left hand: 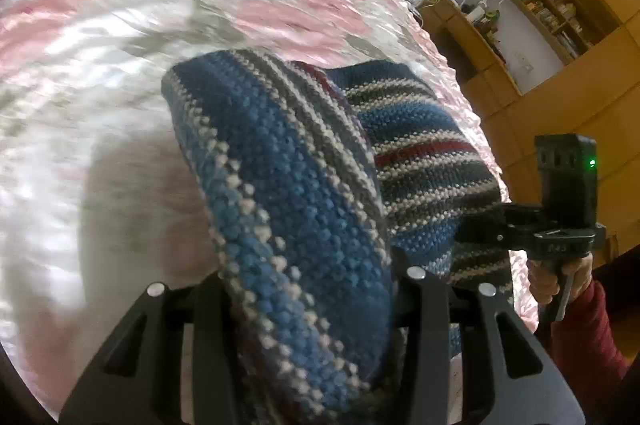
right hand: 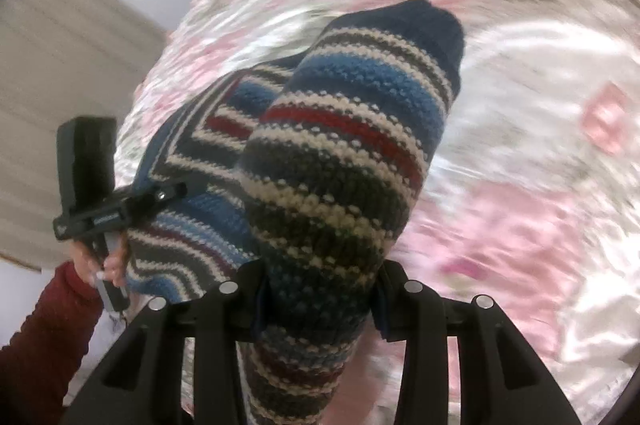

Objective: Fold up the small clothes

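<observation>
Left wrist view: left gripper (left hand: 312, 289) and right gripper (right hand: 320, 289) each pinch the striped knitted garment (left hand: 288, 161), lifted above the floral bedspread (left hand: 120, 5); folding appears unfinished, laying down remains.

- Striped knit garment (left hand: 304, 209) fills both grippers' jaws, blocking the way ahead.
- Pink floral bedspread (left hand: 120, 45) lies open left of it.
- Wooden cabinets (left hand: 560, 97) wall off the bed's far side.
</observation>
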{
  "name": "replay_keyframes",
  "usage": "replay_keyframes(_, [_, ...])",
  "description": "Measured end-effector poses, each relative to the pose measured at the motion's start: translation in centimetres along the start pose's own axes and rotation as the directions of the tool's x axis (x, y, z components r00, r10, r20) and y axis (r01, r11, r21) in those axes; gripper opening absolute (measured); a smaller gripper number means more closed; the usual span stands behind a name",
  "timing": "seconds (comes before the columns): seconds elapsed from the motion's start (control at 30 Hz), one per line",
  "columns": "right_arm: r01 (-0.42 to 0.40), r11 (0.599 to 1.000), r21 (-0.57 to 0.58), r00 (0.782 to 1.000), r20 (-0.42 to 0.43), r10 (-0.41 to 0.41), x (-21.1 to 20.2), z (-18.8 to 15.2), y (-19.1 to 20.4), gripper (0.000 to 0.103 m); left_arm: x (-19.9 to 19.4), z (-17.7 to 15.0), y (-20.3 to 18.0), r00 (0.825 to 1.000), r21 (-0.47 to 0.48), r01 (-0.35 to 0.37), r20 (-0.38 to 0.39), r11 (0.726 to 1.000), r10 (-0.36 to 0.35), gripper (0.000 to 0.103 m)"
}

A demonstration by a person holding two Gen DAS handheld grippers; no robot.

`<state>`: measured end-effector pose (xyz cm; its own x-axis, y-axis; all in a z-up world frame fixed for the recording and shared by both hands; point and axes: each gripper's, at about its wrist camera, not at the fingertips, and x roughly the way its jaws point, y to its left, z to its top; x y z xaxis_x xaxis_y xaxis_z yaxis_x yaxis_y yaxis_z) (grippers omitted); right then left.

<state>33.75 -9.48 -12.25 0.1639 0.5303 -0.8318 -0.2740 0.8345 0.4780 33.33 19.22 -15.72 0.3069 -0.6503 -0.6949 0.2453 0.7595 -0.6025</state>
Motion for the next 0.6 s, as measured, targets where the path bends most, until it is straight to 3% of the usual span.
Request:
replay_keyframes(0.13, [0.007, 0.996, 0.087, 1.000, -0.019, -0.006, 0.8, -0.7, -5.8, 0.042, 4.2, -0.9, -0.5, 0.999, -0.004, -0.027, -0.035, 1.000, 0.027, 0.040])
replay_keyframes(0.23, [-0.034, 0.991, 0.128, 0.999, -0.034, 0.038, 2.2, -2.2, -8.8, 0.044, 6.0, -2.3, 0.3, 0.997, -0.013, -0.061, -0.049, 0.998, 0.061, 0.043])
replay_keyframes(0.37, [-0.073, 0.987, 0.144, 0.997, -0.023, 0.077, 3.3, -3.8, -8.8, 0.052, 5.9, -2.9, 1.0, 0.998, -0.035, -0.058, -0.042, 0.998, 0.056, 0.046])
replay_keyframes(0.6, [-0.047, 0.988, 0.147, 0.999, -0.005, 0.048, -0.6, -7.5, -8.2, 0.067, 2.3, -4.1, -2.0, 0.985, 0.019, -0.173, -0.005, 0.985, 0.173, 0.050])
